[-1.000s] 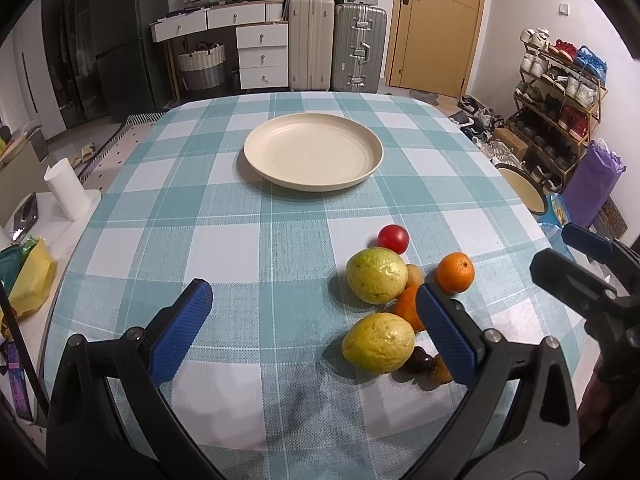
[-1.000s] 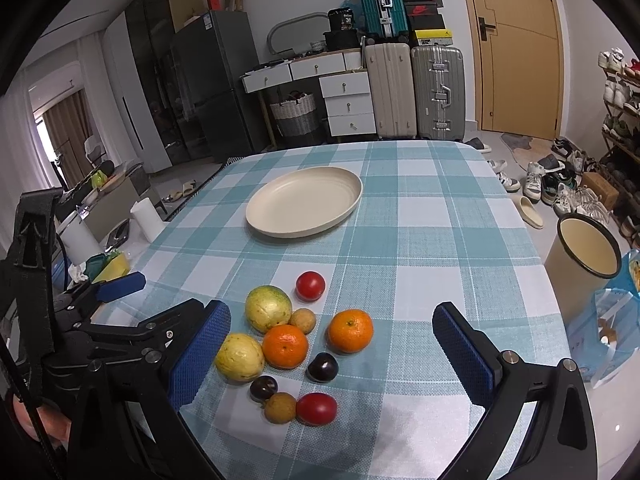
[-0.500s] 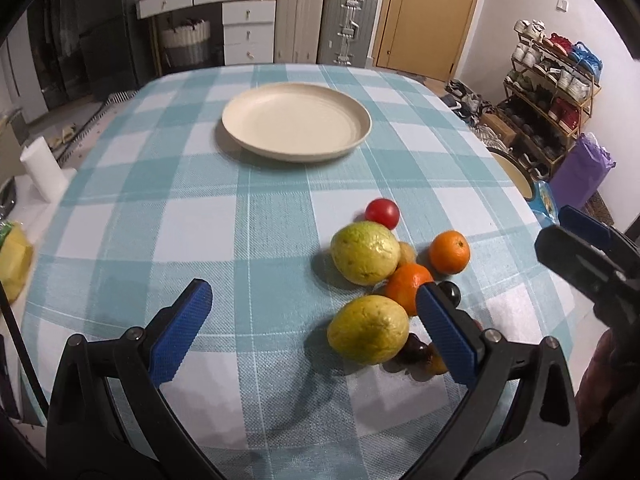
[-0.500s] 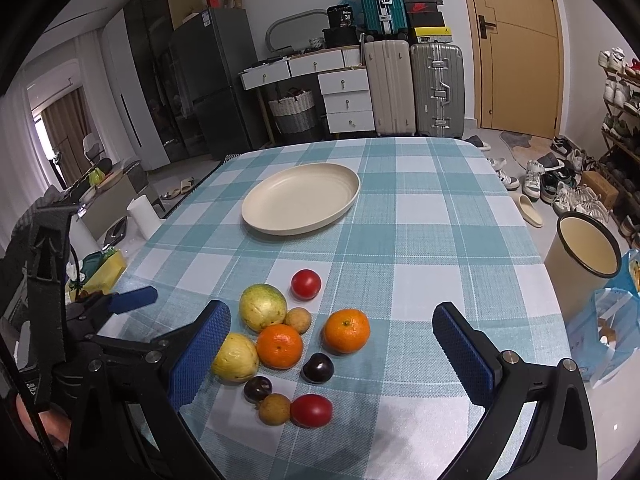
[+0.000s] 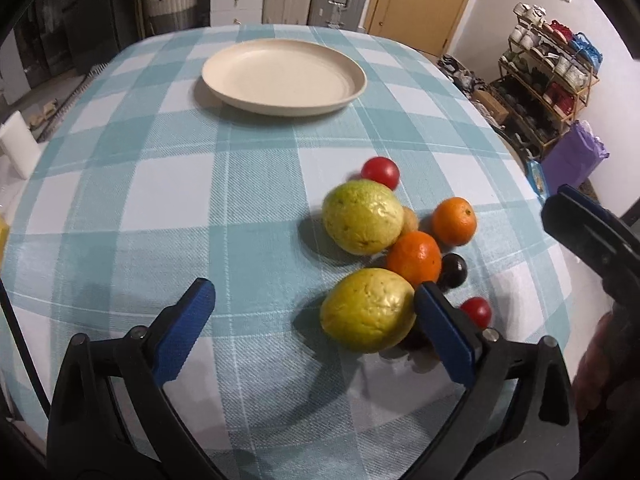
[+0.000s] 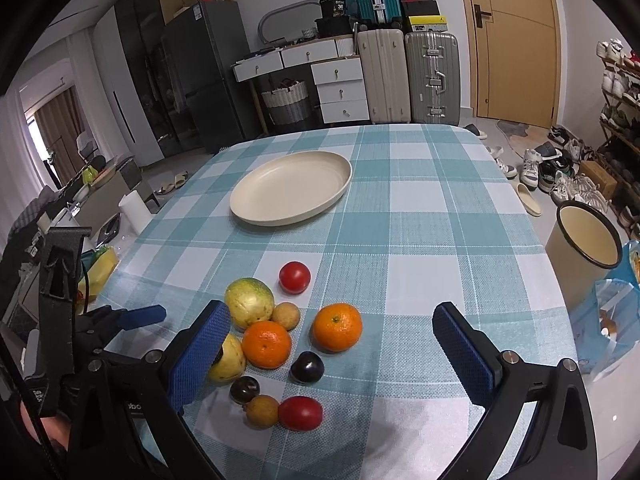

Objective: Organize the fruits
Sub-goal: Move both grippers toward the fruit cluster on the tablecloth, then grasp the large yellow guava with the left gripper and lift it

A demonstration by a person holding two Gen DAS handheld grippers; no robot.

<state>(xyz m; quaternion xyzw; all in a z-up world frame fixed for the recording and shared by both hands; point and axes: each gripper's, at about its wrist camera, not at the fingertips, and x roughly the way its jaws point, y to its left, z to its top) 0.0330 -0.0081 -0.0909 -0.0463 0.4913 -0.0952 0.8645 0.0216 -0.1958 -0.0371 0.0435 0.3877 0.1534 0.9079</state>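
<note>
progress: nothing sorted yet; the cream plate [image 6: 291, 188] sits bare at 12 o'clock, all fruit clustered on the checked cloth [image 6: 420, 240] at 6 o'clock.
tongs: left gripper [image 5: 314, 322] and right gripper [image 6: 330, 354] both spread apart, holding nothing.
change: left gripper has dropped closer, nearest yellow guava [image 5: 368, 310] now beside its right pad.

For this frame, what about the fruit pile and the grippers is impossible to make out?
- Left wrist view: the small fruits behind the near guava and the left gripper's right finger are mostly hidden; only a red tomato peeks out.
- Right wrist view: the near guava is half covered by the right gripper's left finger.
- Left wrist view: whether the finger touches the guava is unclear.
</note>
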